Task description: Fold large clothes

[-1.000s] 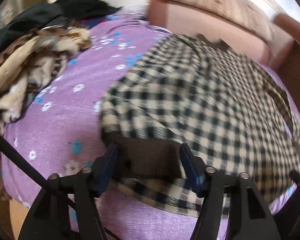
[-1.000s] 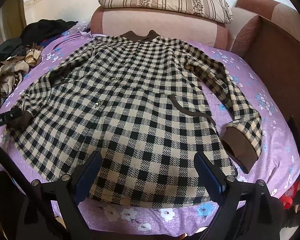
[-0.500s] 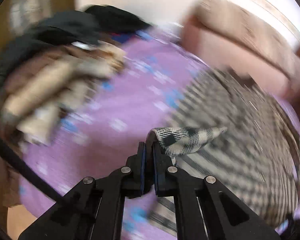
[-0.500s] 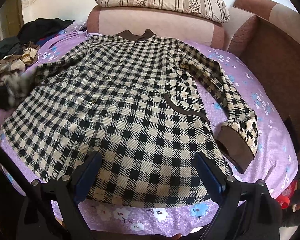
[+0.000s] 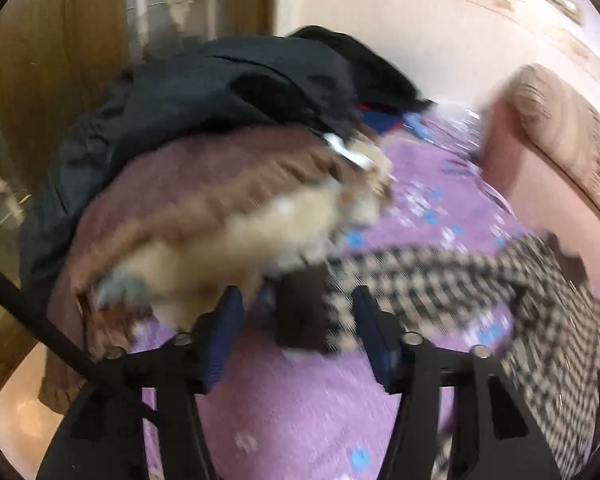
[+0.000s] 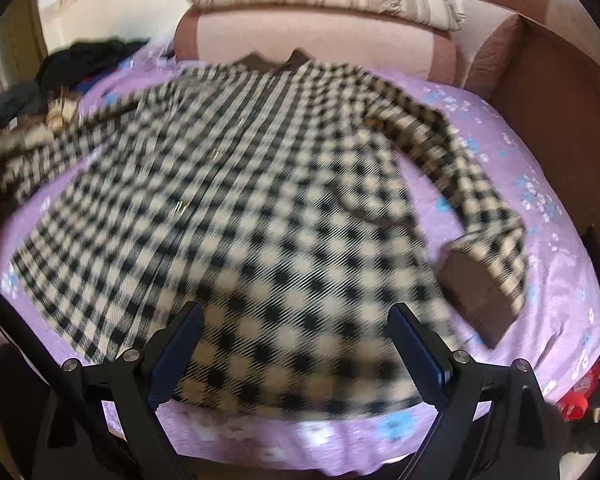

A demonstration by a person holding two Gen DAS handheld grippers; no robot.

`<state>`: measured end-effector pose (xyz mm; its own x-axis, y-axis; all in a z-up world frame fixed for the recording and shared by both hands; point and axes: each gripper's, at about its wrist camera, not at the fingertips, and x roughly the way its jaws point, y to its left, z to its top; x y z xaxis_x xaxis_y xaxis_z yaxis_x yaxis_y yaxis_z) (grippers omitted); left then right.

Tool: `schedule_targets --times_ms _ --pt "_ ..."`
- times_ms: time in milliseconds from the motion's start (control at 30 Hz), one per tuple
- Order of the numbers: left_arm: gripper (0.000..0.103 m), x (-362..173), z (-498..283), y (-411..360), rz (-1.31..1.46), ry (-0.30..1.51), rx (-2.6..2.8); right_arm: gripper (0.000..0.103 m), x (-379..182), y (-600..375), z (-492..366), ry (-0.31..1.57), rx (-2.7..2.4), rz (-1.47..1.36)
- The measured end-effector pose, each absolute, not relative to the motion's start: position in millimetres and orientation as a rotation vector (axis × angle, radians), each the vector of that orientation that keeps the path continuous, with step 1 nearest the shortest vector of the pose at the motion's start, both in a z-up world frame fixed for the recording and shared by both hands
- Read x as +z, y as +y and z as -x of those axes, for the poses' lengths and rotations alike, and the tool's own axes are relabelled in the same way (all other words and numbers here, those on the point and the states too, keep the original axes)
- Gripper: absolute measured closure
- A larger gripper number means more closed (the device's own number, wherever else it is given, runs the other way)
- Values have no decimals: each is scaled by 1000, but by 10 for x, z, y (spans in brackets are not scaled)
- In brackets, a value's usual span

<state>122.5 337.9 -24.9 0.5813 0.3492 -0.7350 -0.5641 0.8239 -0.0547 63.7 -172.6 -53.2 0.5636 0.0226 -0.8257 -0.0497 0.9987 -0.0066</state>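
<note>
Checked coat (image 6: 236, 208): soft, thick, prob. heavy; take brown cuff (image 5: 300, 312), lower centre. Left claw (image 5: 298, 330) just reopened, astride it, not pinching; right claw (image 6: 296, 344) spread, empty.

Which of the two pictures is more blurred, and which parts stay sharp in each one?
Left wrist view: heavy motion blur smears the clothes pile and the checked coat; only the left tool looks crisp. Right wrist view: milder blur, though the coat's checks run together, while the right tool stays sharp. Both views bend straight lines strongly and darken at the round edges.
</note>
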Motion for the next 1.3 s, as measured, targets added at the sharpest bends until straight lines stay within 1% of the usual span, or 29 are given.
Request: schedule_targets --times_ms 100,200,267,367,433,500,567,600,700,733,767,800,833,867,933,1067,1200,1233,1300 --pt "34 -438 -1066 3028 244 841 434 8 -239 -2293 -643 895 -73 3" --pt "34 -659 -1038 2746 189 909 372 7 -163 -2910 -711 927 -197 -56" --pt "34 -784 -1040 2568 159 942 342 7 -284 -3397 -781 979 -259 -172" --pt "34 -868 -1009 2397 160 967 316 7 -536 -3775 -860 1060 -292 -279" --pt "34 -858 -994 2321 156 965 304 7 -589 -3803 -839 1060 -228 -332" --pt "34 -829 -964 2246 139 958 306 7 -549 -3614 -810 1029 -151 -296" --pt "34 -808 -954 2207 130 959 306 7 -526 -3386 -792 1010 -102 -196" --pt "34 -806 -964 2192 127 962 306 7 -536 -3193 -817 1006 -72 -100" --pt "34 -825 -985 2162 127 972 313 7 -658 -2880 -905 1015 -39 67" --pt "34 -833 -982 2147 131 974 314 10 -758 -2747 -972 1024 -29 143" --pt "34 -839 -985 2142 131 975 314 23 -835 -2711 -1018 1033 -29 183" --pt "34 -842 -984 2135 131 977 315 39 -931 -2684 -1080 1054 -35 221" --pt "34 -844 -983 2130 129 979 317 88 -1065 -2678 -1168 1109 -40 248" --pt "34 -842 -980 2127 128 981 318 100 -1131 -2727 -1209 1146 -33 231" --pt "34 -835 -972 2124 126 976 315 100 -1049 -2849 -1225 1112 -36 203" --pt "34 -803 -992 2204 107 973 325 100 -663 -3387 -1284 1011 -188 142" --pt "34 -839 -1057 2289 136 984 338 100 -354 -4162 -1470 912 -530 134" --pt "34 -851 -1070 2291 143 985 335 100 -343 -4355 -1542 905 -641 142" --pt "33 -881 -1106 2273 153 985 314 92 -341 -4610 -1611 940 -771 99"
